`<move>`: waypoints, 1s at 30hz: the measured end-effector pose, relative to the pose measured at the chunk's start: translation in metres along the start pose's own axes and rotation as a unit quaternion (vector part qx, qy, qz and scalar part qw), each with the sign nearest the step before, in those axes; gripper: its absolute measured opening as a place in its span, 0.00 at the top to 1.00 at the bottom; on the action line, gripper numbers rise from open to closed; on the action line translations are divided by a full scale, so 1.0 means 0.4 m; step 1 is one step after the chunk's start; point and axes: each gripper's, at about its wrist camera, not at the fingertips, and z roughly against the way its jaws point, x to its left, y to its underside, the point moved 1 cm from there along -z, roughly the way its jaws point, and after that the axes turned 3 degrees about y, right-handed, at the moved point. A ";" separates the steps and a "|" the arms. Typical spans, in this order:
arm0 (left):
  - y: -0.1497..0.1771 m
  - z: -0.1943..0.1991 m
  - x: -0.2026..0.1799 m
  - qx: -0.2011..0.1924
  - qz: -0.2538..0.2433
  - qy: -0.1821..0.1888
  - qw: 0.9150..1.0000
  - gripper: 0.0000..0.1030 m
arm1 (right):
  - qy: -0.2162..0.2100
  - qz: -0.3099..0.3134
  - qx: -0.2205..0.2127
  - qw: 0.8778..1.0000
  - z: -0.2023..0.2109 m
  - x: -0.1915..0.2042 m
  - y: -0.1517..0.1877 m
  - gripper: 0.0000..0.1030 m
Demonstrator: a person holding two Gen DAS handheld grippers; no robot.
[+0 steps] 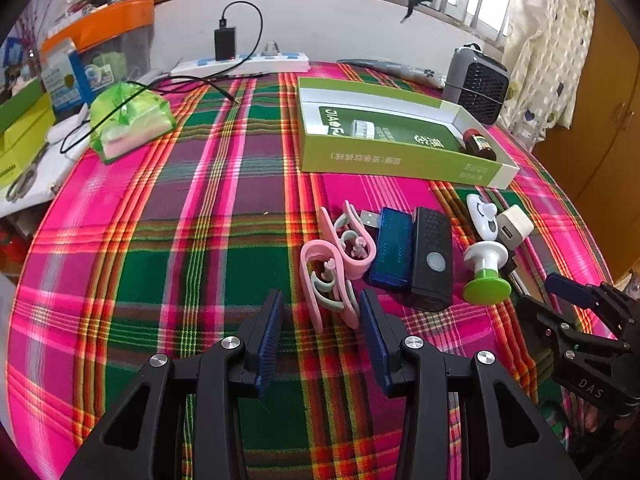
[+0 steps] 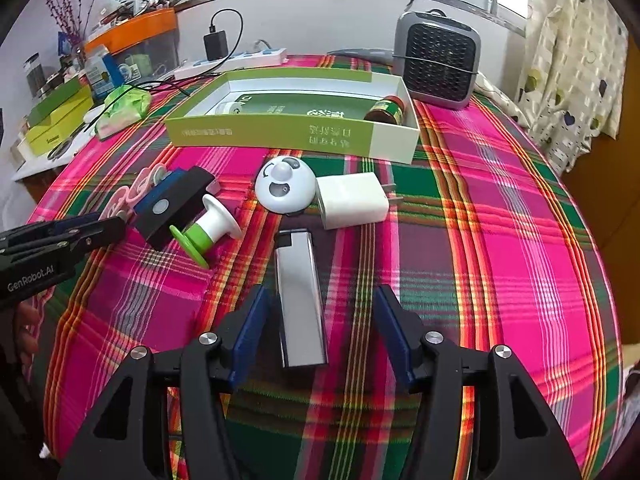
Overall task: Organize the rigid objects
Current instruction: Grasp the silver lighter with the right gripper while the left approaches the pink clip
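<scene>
A green and white box (image 1: pixel 400 160) (image 2: pixel 280 134) lies open at the back with a brown bottle (image 1: pixel 480 145) (image 2: pixel 389 110) and a small white jar (image 2: pixel 229 109) in it. In front lie two pink clips (image 1: pixel 332 272), a blue USB device (image 1: pixel 394 250), a black block (image 1: pixel 433 258) (image 2: pixel 172 206), a green and white spool (image 1: pixel 486 276) (image 2: pixel 204 232), a white face dome (image 2: pixel 284 190), a white charger (image 2: pixel 352 200) and a silver lighter (image 2: pixel 300 300). My left gripper (image 1: pixel 322 312) is open, its jaws on either side of the nearer pink clip. My right gripper (image 2: pixel 320 320) is open around the lighter.
The table has a pink and green plaid cloth (image 2: pixel 500 240). A grey heater (image 2: pixel 438 60) stands at the back right. A power strip (image 1: pixel 244 65) with a black adapter lies at the back. A green pouch (image 1: pixel 128 120) and boxes (image 1: pixel 24 136) are at the left.
</scene>
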 end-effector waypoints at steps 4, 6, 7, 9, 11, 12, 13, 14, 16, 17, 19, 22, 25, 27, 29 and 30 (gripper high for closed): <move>-0.010 -0.008 0.005 0.001 -0.003 -0.006 1.000 0.63 | -0.001 0.001 0.002 1.000 -0.008 -0.006 -0.007 0.40; -0.016 -0.012 0.008 0.000 -0.003 -0.008 1.000 0.63 | -0.001 0.001 0.002 1.000 -0.011 -0.008 -0.009 0.37; -0.018 -0.014 0.008 0.000 -0.004 -0.011 1.000 0.63 | -0.002 0.000 0.002 1.000 -0.013 -0.011 -0.011 0.37; -0.019 -0.015 0.006 0.001 -0.007 -0.014 1.000 0.63 | -0.003 0.000 0.002 1.000 -0.013 -0.012 -0.010 0.36; -0.019 -0.016 0.004 0.000 -0.013 -0.018 1.000 0.63 | -0.001 0.001 0.002 1.000 -0.013 -0.014 -0.012 0.36; -0.019 -0.017 0.003 0.000 -0.014 -0.020 1.000 0.63 | -0.001 0.000 0.002 1.000 -0.014 -0.015 -0.012 0.36; -0.018 -0.018 0.001 0.000 -0.017 -0.024 1.000 0.63 | -0.001 0.001 0.002 1.000 -0.013 -0.014 -0.012 0.36; -0.019 -0.018 0.000 0.000 -0.018 -0.025 1.000 0.63 | -0.001 0.001 0.002 1.000 -0.014 -0.014 -0.012 0.36; -0.019 -0.018 0.000 0.000 -0.018 -0.026 1.000 0.63 | -0.001 0.002 0.002 1.000 -0.013 -0.013 -0.012 0.36; -0.020 -0.018 0.000 -0.001 -0.016 -0.026 1.000 0.63 | -0.002 0.002 0.002 1.000 -0.014 -0.015 -0.012 0.36; -0.020 -0.018 0.001 -0.002 -0.015 -0.028 1.000 0.63 | -0.003 0.003 0.001 1.000 -0.013 -0.013 -0.012 0.36; -0.020 -0.019 -0.001 -0.002 -0.015 -0.030 0.999 0.63 | -0.003 0.003 0.001 1.000 -0.013 -0.015 -0.010 0.36; -0.023 -0.020 -0.001 -0.002 -0.014 -0.036 0.999 0.68 | -0.004 0.003 0.001 1.000 -0.011 -0.014 -0.009 0.36; -0.023 -0.020 0.002 -0.003 -0.011 -0.038 0.999 0.74 | -0.003 0.001 0.000 1.000 -0.010 -0.016 -0.009 0.39; -0.024 -0.020 0.005 -0.003 -0.009 -0.035 0.999 0.78 | -0.001 -0.002 -0.002 1.000 -0.008 -0.021 -0.009 0.45; -0.024 -0.020 0.005 -0.003 -0.009 -0.035 0.999 0.78 | 0.000 -0.003 -0.002 1.000 -0.008 -0.021 -0.010 0.48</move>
